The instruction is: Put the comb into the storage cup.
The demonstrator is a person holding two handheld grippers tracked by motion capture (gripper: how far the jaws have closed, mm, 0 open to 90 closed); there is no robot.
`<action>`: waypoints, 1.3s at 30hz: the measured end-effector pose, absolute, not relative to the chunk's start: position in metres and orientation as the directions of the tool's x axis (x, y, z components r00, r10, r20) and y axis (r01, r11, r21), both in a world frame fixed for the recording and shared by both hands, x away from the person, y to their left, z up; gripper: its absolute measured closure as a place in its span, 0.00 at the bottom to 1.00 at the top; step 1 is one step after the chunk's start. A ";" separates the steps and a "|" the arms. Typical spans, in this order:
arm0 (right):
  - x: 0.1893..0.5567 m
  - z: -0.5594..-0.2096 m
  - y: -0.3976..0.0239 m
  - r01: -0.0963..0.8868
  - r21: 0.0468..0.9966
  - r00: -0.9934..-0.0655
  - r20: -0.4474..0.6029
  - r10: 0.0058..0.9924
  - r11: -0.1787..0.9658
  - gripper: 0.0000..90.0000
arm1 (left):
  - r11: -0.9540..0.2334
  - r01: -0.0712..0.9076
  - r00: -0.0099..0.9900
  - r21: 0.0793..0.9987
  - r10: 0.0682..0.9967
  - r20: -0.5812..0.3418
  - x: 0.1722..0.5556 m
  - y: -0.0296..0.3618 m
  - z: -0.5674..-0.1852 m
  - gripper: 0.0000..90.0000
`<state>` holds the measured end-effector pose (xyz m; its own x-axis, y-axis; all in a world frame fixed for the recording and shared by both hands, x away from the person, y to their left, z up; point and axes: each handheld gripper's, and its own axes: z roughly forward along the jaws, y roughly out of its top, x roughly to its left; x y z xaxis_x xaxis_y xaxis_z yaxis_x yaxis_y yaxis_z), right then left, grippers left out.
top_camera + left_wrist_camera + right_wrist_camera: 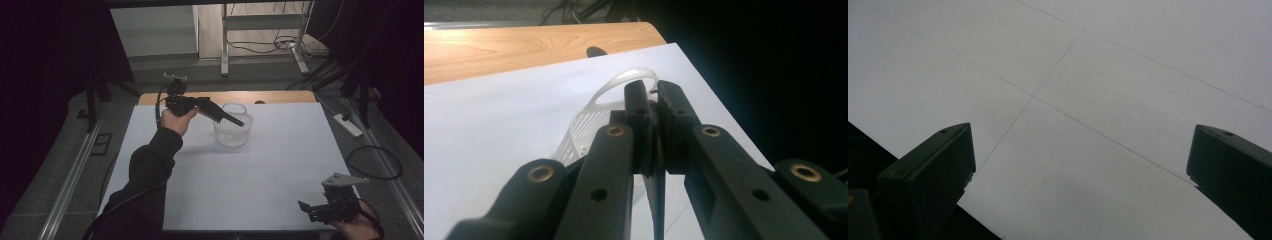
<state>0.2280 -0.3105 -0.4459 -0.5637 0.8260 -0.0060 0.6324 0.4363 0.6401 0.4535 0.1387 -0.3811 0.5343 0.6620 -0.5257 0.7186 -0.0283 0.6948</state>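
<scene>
The left tongs (239,122) are hanging over the far middle of the table (260,170), held in a hand (176,119) with a dark sleeve, and are pointing rightward and slightly downward over the rim of a clear ribbed basket (233,131); in the left gripper view the jaws are sitting pressed together, with something thin and small between the pads that is too dim to name, and the basket's looped handle (631,79) is arching just beyond the tips; the basket is standing upright on the white sheet, near the wooden strip (280,96) along the table's far edge. The right tongs (306,208) are resting at the near right corner of the table, pointing left; in the right gripper view their jaws are standing wide apart with nothing between them, above the white sheet with its faint seams (1063,107); the two tongs are lying well apart.
</scene>
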 end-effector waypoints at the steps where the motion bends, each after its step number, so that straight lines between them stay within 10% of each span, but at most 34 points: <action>1: 0.228 -0.446 -0.310 0.633 0.640 -0.564 -0.006 0.826 0.437 0.00 | -0.030 0.718 0.534 0.695 0.664 -0.523 0.454 0.138 -0.382 0.93; 39: 0.229 -0.446 -0.310 0.634 0.633 -0.572 -0.003 0.820 0.444 0.00 | -0.036 0.744 0.500 0.667 0.692 -0.520 0.463 0.117 -0.418 0.93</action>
